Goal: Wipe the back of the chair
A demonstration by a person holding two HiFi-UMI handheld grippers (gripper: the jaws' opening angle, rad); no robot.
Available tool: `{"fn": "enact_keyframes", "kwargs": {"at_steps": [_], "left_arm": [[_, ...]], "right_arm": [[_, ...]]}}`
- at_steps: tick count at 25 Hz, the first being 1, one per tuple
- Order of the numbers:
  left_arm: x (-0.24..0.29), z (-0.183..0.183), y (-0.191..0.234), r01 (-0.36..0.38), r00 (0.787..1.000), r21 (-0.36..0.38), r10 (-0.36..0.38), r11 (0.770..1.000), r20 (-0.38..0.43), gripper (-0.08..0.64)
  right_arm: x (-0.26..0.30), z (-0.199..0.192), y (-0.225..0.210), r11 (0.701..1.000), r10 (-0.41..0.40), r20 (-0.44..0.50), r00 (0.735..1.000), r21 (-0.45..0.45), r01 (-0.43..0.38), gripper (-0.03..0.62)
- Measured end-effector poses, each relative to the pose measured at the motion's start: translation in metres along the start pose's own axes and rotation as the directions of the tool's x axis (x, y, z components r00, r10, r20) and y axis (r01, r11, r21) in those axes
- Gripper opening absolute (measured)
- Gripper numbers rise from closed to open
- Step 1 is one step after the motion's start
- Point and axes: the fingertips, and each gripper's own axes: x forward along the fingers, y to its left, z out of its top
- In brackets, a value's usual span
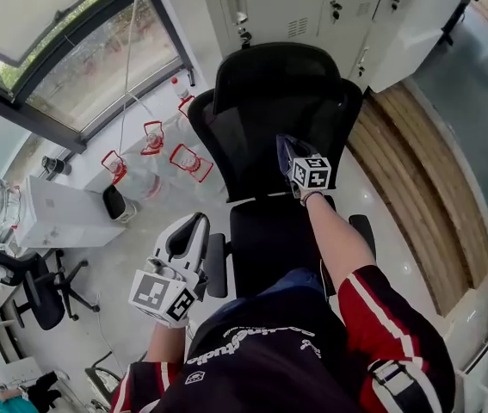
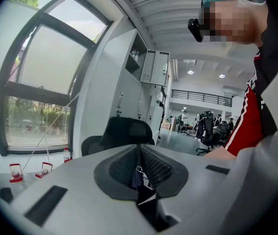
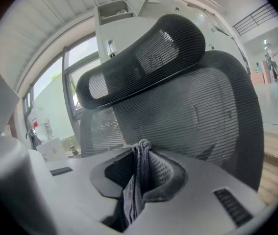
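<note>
1. Chair back: black mesh, upright, directly ahead of the person. The headrest sits on top and the seat lies below it.
2. Right gripper: held at the lower middle of the chair back, jaws pointing into the mesh. In the right gripper view its jaws are closed on a grey cloth, which is pinched between the pads with a bunched end sticking out at the tips.
3. The cloth end lies close against the mesh. Contact cannot be confirmed.
4. Left gripper: low at the person's left side, beside the chair's armrest and apart from the chair back. Its jaws are together. A small dark scrap shows at their seam and cannot be identified.
5. Surroundings: water jugs on the floor left of the chair, lockers behind it, and a window at upper left.
</note>
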Motion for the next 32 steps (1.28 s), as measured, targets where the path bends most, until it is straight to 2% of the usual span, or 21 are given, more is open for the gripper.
{"fn": "enact_keyframes", "kwargs": {"at_steps": [7, 13, 22, 27, 32], "left_arm": [[0.046, 0.008, -0.027, 0.098, 0.995, 0.028, -0.098, 0.995, 0.011, 0.038], [0.078, 0.006, -0.036, 0.138, 0.99, 0.041, -0.138, 0.99, 0.001, 0.038], [0.114, 0.006, -0.045, 0.202, 0.979, 0.061, -0.202, 0.977, -0.011, 0.038], [0.123, 0.004, -0.044, 0.211, 0.977, 0.04, -0.211, 0.977, -0.011, 0.038], [0.121, -0.003, -0.042, 0.205, 0.979, 0.025, -0.204, 0.978, -0.023, 0.038]], "right_arm": [[-0.039, 0.002, -0.074, 0.993, -0.121, 0.005, 0.993, -0.003, 0.121, 0.063], [-0.07, 0.003, -0.127, 0.977, -0.215, 0.008, 0.977, 0.008, 0.215, 0.063], [-0.12, 0.0, -0.195, 0.921, -0.388, 0.001, 0.922, 0.04, 0.388, 0.063], [-0.146, -0.005, -0.214, 0.9, -0.431, 0.0, 0.902, 0.067, 0.43, 0.061], [-0.145, -0.028, -0.211, 0.906, -0.414, -0.029, 0.91, 0.078, 0.415, 0.061]]}}
